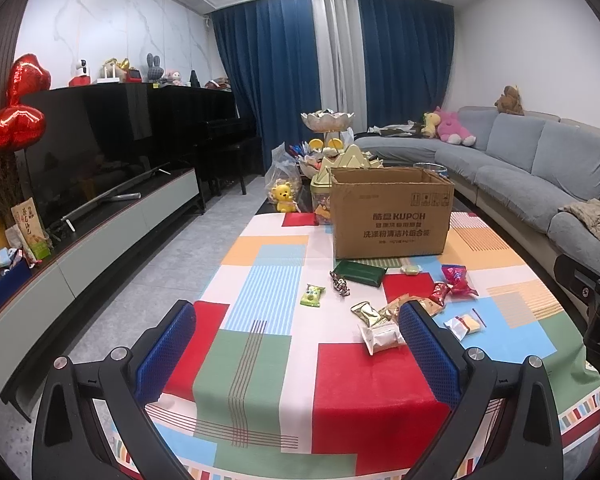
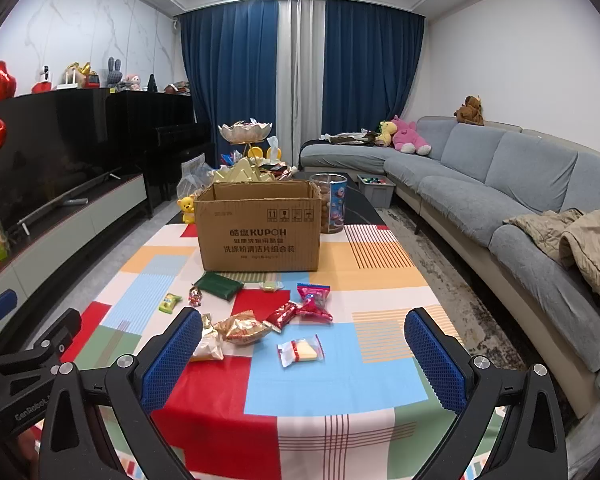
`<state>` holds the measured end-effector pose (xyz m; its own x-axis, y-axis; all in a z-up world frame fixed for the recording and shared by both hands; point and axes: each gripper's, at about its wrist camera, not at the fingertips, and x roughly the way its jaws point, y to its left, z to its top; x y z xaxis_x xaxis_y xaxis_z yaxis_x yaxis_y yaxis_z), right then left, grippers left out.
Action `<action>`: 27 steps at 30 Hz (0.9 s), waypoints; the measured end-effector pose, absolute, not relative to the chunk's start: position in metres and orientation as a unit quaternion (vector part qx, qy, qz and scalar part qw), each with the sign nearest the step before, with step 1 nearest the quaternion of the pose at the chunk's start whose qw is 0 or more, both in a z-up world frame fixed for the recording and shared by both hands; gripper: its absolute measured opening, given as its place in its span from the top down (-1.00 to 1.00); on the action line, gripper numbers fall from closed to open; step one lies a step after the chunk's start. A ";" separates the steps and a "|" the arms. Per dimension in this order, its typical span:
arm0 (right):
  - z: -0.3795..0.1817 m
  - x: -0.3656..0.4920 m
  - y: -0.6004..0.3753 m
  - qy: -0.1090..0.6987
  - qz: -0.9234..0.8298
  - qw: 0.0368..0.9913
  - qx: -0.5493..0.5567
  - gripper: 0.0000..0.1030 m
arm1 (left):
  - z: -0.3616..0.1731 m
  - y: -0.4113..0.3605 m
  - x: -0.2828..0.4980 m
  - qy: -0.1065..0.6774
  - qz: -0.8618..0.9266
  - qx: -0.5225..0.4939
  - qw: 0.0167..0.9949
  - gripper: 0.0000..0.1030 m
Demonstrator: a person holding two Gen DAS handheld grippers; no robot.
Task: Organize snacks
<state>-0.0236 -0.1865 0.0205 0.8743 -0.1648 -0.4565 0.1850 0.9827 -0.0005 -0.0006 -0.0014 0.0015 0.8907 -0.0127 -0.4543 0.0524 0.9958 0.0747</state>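
Several wrapped snacks lie loose on the colourful tablecloth (image 1: 260, 344) before an open cardboard box (image 1: 392, 216) (image 2: 260, 232). Among them are a dark green packet (image 1: 360, 272) (image 2: 218, 285), a light green sachet (image 1: 312, 295) (image 2: 169, 303), a red-pink bag (image 1: 458, 280) (image 2: 314, 300), a gold pouch (image 2: 242, 327) and a clear-wrapped cake (image 2: 300, 350) (image 1: 464, 323). My left gripper (image 1: 296, 332) hovers open over the table's near left part. My right gripper (image 2: 304, 338) hovers open above the cake, its left pad (image 2: 172, 356) near a white packet (image 2: 210, 348) (image 1: 382, 338).
Behind the box stand a tiered snack dish (image 1: 327, 122), a clear jar (image 2: 329, 204), a yellow bear toy (image 1: 285, 196) and bagged sweets. A grey sofa (image 2: 500, 184) runs along the right, a TV cabinet (image 1: 100, 236) along the left. The other gripper's body shows at each view's edge.
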 end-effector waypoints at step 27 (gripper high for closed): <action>0.021 -0.023 -0.187 0.233 -0.091 0.968 0.022 -0.99 | 0.003 -0.002 0.000 0.231 -0.016 0.040 0.972 -1.00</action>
<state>-0.0233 -0.1868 0.0210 0.8753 -0.1656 -0.4544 0.1858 0.9826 -0.0001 -0.0002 -0.0018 0.0029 0.8928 -0.0118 -0.4502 0.0489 0.9963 0.0709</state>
